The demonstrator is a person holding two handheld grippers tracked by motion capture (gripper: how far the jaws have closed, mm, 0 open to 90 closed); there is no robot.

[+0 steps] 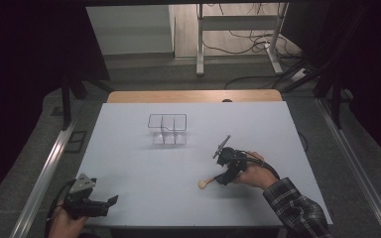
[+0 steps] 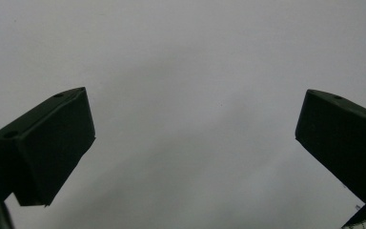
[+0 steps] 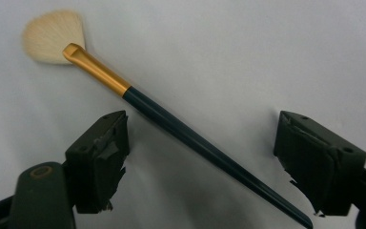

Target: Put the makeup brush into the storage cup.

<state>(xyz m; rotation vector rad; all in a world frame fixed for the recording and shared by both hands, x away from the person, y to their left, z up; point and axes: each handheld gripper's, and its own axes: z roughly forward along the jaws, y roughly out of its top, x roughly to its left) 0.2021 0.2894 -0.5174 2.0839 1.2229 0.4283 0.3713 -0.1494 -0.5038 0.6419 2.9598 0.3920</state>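
Observation:
A fan brush [image 3: 124, 90] with cream bristles, a gold ferrule and a dark blue handle lies on the white table [image 1: 144, 168]. My right gripper [image 3: 201, 121] is open and stands over it, one jaw on each side of the handle, and neither pad touches it. From the high view the brush head [image 1: 204, 184] pokes out to the left of the right gripper [image 1: 222, 178], which is held by a hand in a plaid sleeve. My left gripper [image 1: 110, 202] rests at the table's near left corner. It is open [image 2: 196, 93], with bare table between its jaws.
A clear plastic organiser [image 1: 167, 129] with several compartments stands behind the table's middle. A wooden strip [image 1: 193, 96] edges the far side. Metal rails [image 1: 44, 173] run along both sides of the table, and a desk frame [image 1: 238, 34] with cables stands beyond.

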